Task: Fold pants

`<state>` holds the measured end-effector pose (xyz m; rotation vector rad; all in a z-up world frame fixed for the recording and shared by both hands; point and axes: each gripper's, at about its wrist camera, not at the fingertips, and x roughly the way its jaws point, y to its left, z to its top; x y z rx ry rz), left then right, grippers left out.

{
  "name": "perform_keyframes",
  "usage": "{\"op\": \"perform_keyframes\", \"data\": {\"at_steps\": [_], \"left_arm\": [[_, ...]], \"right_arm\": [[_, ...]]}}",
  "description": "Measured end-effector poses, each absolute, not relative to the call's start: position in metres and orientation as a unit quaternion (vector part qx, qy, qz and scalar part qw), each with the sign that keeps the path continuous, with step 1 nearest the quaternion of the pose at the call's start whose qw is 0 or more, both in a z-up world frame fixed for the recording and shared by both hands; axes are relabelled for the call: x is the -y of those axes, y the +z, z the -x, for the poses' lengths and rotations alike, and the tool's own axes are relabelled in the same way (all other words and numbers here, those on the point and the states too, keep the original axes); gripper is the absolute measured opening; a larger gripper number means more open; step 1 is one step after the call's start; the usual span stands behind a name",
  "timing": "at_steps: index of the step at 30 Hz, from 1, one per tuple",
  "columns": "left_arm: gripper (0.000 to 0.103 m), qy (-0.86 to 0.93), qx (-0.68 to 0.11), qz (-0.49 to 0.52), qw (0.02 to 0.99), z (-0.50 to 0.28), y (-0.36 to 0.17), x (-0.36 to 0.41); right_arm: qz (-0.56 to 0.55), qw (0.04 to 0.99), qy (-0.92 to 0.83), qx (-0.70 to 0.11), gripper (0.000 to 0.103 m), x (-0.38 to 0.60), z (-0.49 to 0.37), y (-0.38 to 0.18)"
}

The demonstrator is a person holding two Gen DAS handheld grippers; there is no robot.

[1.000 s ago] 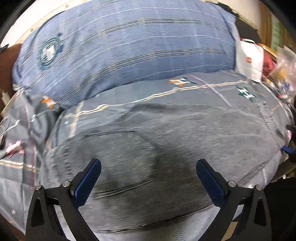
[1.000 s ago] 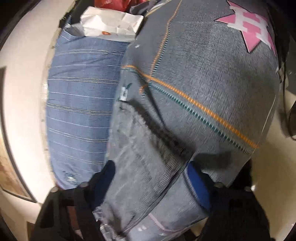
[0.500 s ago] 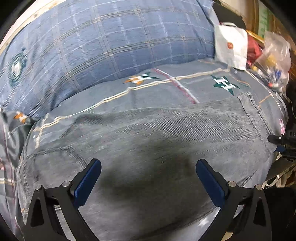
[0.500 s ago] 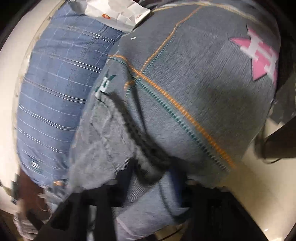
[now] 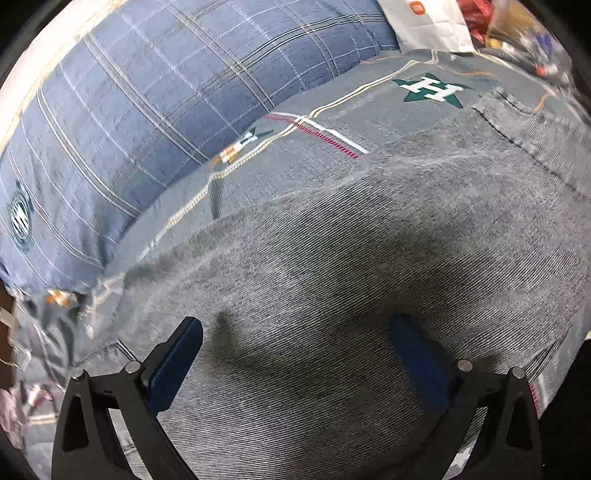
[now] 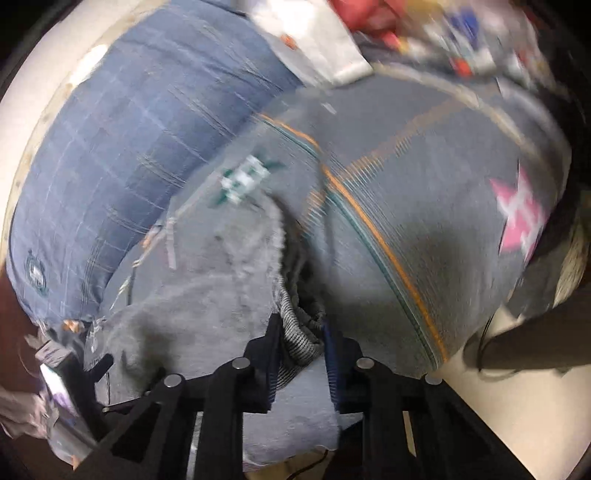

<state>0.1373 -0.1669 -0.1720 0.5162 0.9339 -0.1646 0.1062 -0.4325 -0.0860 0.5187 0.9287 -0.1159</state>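
Note:
Grey denim pants [image 5: 351,258] lie spread on a grey bedspread [image 5: 295,147]. My left gripper [image 5: 295,354] is open, its blue pads wide apart just above the pants' cloth, holding nothing. In the right wrist view, which is blurred, my right gripper [image 6: 301,332] is shut on a bunched edge of the pants [image 6: 295,332], with dark striped cloth pinched between the pads. The rest of the pants [image 6: 207,288] trail to the left of it.
A blue plaid pillow [image 5: 147,122] lies along the far side, also in the right wrist view [image 6: 122,147]. A white paper bag [image 5: 428,22] and cluttered small items [image 5: 524,33] sit at the far right. The bed's edge and pale floor [image 6: 498,406] are at right.
My right gripper has closed on the pants' edge and pulled it up as the view swung round. My left gripper stayed open and shifted right over the pants.

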Motion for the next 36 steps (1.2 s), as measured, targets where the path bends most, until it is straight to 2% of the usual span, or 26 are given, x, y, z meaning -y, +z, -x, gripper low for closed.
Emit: {"op": "perform_keyframes", "data": {"at_steps": [4,9,11,13,15,16,17,18,20,22,24,26,28,29,31,33,36], "left_arm": [[0.099,-0.123,-0.48,-0.144,0.857,-0.145,-0.161,0.133],[0.099,-0.103,-0.415,0.009,0.904,-0.104,-0.107,0.009],[0.099,-0.052,-0.397,0.052,0.915,-0.083,-0.094,-0.053],[0.099,-0.007,-0.383,0.094,0.919,-0.058,-0.087,-0.113],[0.099,0.029,-0.38,0.121,0.916,-0.036,-0.086,-0.156],[0.099,0.045,-0.381,0.129,0.914,-0.026,-0.087,-0.173],[0.099,0.06,-0.385,0.133,0.911,-0.015,-0.089,-0.187],[0.099,0.067,-0.389,0.134,0.909,-0.008,-0.091,-0.196],[0.099,0.068,-0.39,0.131,0.909,-0.004,-0.09,-0.198],[0.099,0.05,-0.389,0.132,0.91,-0.009,-0.087,-0.181],[0.099,0.018,-0.386,0.125,0.914,-0.016,-0.085,-0.158],[0.099,-0.014,-0.386,0.098,0.917,-0.026,-0.084,-0.125],[0.099,-0.037,-0.385,0.059,0.92,-0.038,-0.087,-0.088],[0.099,-0.037,-0.396,0.041,0.917,-0.045,-0.094,-0.075],[0.099,-0.041,-0.449,-0.001,0.892,-0.062,-0.124,-0.048],[0.099,-0.032,-0.508,-0.051,0.859,-0.075,-0.164,-0.03],[0.1,-0.022,-0.479,-0.067,0.875,-0.065,-0.167,-0.027]], "right_arm": [[-0.186,0.894,-0.017,-0.406,0.018,0.365,-0.116,-0.022],[-0.09,0.916,0.087,-0.381,0.018,0.225,-0.11,0.013],[-0.05,0.909,0.138,-0.39,0.018,0.16,-0.102,-0.001],[-0.02,0.89,0.182,-0.417,0.018,0.101,-0.095,-0.039],[-0.009,0.865,0.221,-0.451,0.026,0.062,-0.097,-0.088],[-0.006,0.841,0.235,-0.487,0.036,0.047,-0.102,-0.12],[-0.011,0.83,0.232,-0.507,0.041,0.043,-0.103,-0.138],[-0.023,0.849,0.231,-0.475,0.041,0.047,-0.096,-0.136],[-0.057,0.841,0.257,-0.472,0.058,0.059,-0.092,-0.124],[-0.11,0.84,0.265,-0.462,0.06,0.089,-0.09,-0.108],[-0.155,0.85,0.248,-0.438,0.066,0.129,-0.087,-0.094],[-0.207,0.851,0.228,-0.426,0.074,0.167,-0.088,-0.093],[-0.237,0.836,0.185,-0.458,0.085,0.205,-0.1,-0.116],[-0.247,0.817,0.148,-0.499,0.084,0.223,-0.105,-0.14],[-0.301,0.793,0.16,-0.505,0.072,0.25,-0.109,-0.155],[-0.305,0.781,0.165,-0.52,0.072,0.26,-0.112,-0.145],[-0.272,0.8,0.205,-0.494,0.074,0.253,-0.124,-0.106]]}}
